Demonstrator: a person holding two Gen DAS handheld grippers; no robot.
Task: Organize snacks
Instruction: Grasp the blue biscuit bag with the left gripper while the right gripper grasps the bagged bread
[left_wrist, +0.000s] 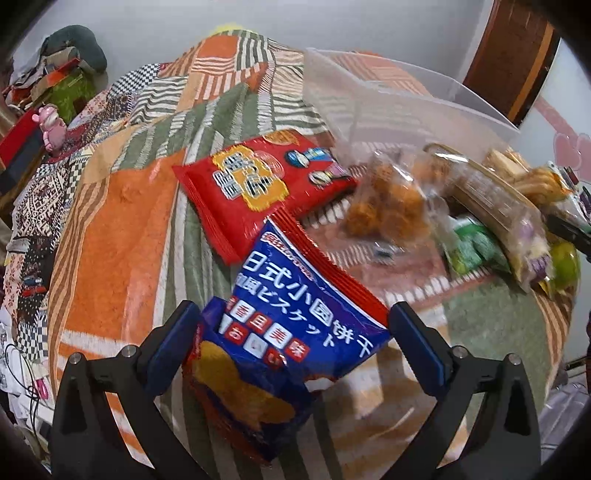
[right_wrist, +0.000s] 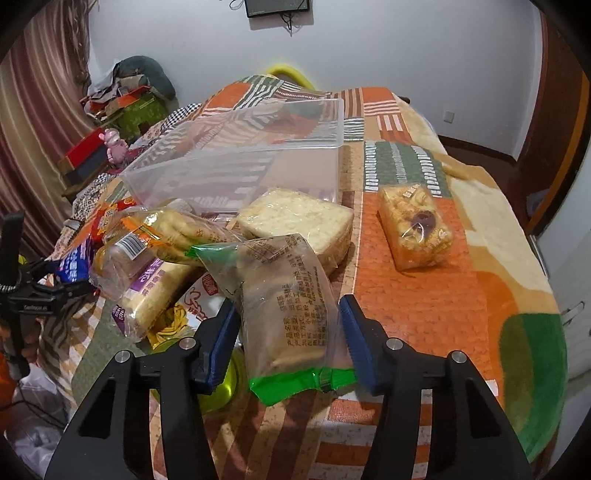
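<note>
A blue biscuit bag (left_wrist: 288, 332) lies on the patchwork blanket (left_wrist: 122, 251) between the wide-apart fingers of my left gripper (left_wrist: 291, 314), which is open; its pads stand beside the bag's edges. Behind it lies a red snack bag (left_wrist: 258, 184). My right gripper (right_wrist: 288, 306) is shut on a clear packet with green ends (right_wrist: 284, 295), its blue pads against the packet's two sides. The packet rests on a heap of wrapped breads and biscuits (right_wrist: 155, 258). A clear plastic box (right_wrist: 258, 162) stands behind the heap.
A wrapped bread slice (right_wrist: 295, 218) lies by the box. A yellow pastry packet (right_wrist: 417, 229) lies alone on the orange patch to the right. A bag of fried balls (left_wrist: 388, 199) sits beside the red bag. Clutter and a pink toy (right_wrist: 116, 147) line the left edge.
</note>
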